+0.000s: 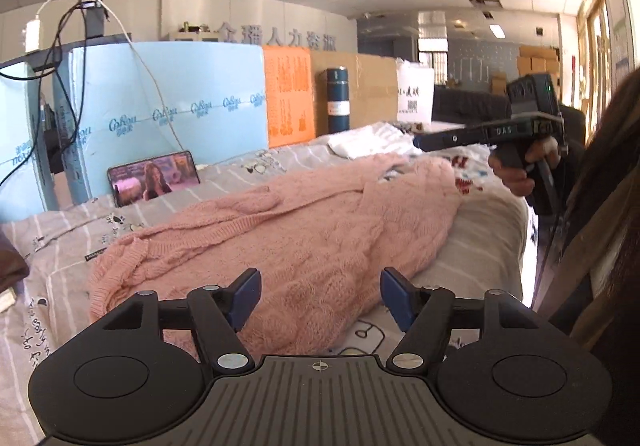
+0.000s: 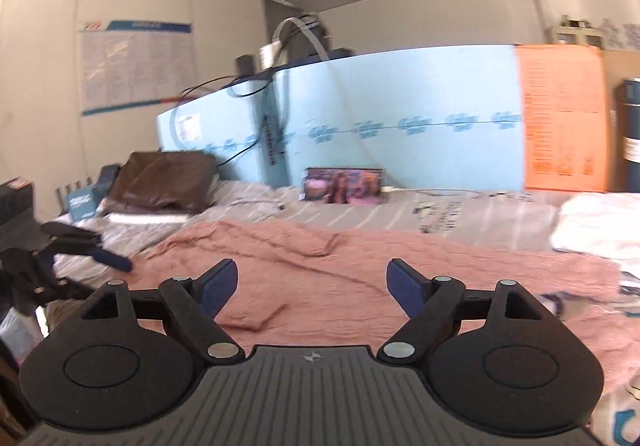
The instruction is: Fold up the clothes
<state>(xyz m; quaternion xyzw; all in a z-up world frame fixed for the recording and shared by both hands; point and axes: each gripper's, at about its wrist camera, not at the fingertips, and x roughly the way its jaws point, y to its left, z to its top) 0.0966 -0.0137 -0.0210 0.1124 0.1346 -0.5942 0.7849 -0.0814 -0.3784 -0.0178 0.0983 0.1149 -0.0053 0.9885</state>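
Your left gripper point(image 1: 320, 296) has its blue pads spread wide with nothing between them; it hovers above the near end of the pink knit sweater point(image 1: 280, 238). Your right gripper point(image 2: 310, 288) is likewise spread apart and empty, hanging over the middle of the same sweater point(image 2: 360, 266). Seen from the left wrist, the right gripper point(image 1: 420, 141) sits in your hand point(image 1: 516, 173) above the sweater's far end, not touching the knit.

The sweater lies lengthwise on the bed sheet point(image 1: 60, 246), grey with pale stripes and cartoon prints. It is partly folded, with ridges and one flap lying over the body; the hem nearest the left gripper is rumpled.

A phone point(image 1: 154, 177) leans on its long edge against the light blue foam boards point(image 1: 192, 93) at the far side of the bed, screen lit. White folded cloth point(image 1: 368, 139) lies beyond the sweater's far end. An orange board point(image 1: 288, 97) and a dark blue cylinder point(image 1: 338, 99) stand behind it. A brown bag point(image 2: 164, 177) rests at the other end of the bed.
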